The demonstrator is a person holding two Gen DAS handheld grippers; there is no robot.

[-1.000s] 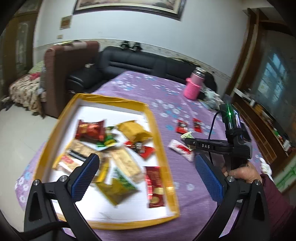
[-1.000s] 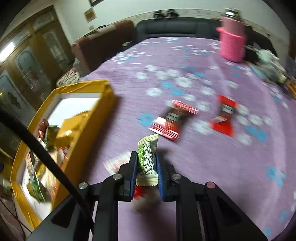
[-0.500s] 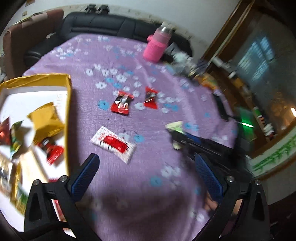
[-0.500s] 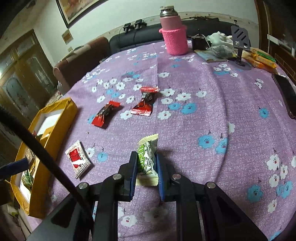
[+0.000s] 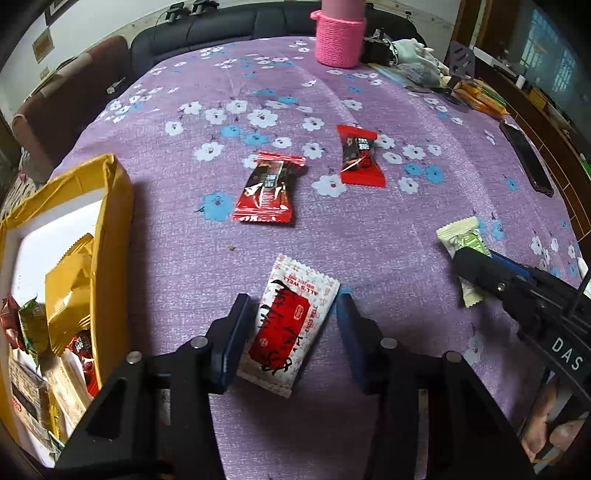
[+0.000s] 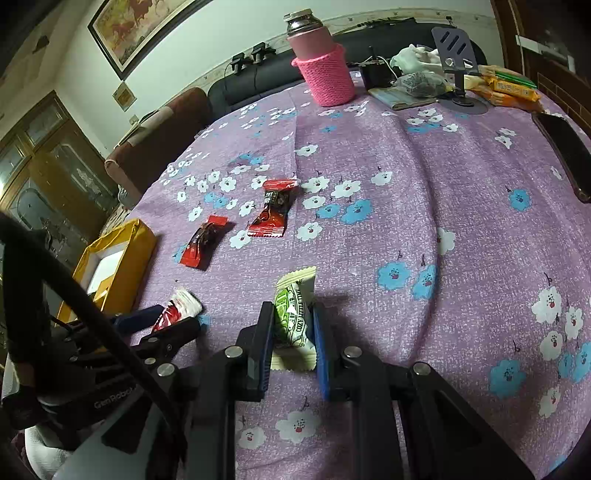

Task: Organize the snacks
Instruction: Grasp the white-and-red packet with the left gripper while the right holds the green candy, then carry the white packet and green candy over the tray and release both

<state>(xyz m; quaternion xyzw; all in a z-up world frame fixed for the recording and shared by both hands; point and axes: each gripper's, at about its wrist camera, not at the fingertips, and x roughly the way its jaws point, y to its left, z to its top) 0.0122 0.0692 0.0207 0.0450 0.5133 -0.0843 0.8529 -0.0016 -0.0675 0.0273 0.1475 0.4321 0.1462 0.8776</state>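
Note:
My left gripper (image 5: 293, 314) is open, its jaws on either side of a white and red snack packet (image 5: 290, 325) that lies flat on the purple cloth. My right gripper (image 6: 291, 325) is shut on a green and white snack packet (image 6: 293, 314), held low over the cloth; it also shows in the left wrist view (image 5: 463, 243). Two red snack packets (image 5: 267, 188) (image 5: 360, 155) lie further out. The yellow tray (image 5: 114, 206) at the left holds several snacks.
A pink-sleeved flask (image 6: 325, 70) stands at the far side. A black phone (image 6: 565, 151) lies near the right edge, with a phone stand (image 6: 456, 55) and orange packets (image 6: 509, 88) behind it. A sofa (image 5: 221, 33) is beyond the table.
My left gripper has swung from over the tray to the white and red packet and narrowed around it. My right gripper has carried the green packet away from the tray.

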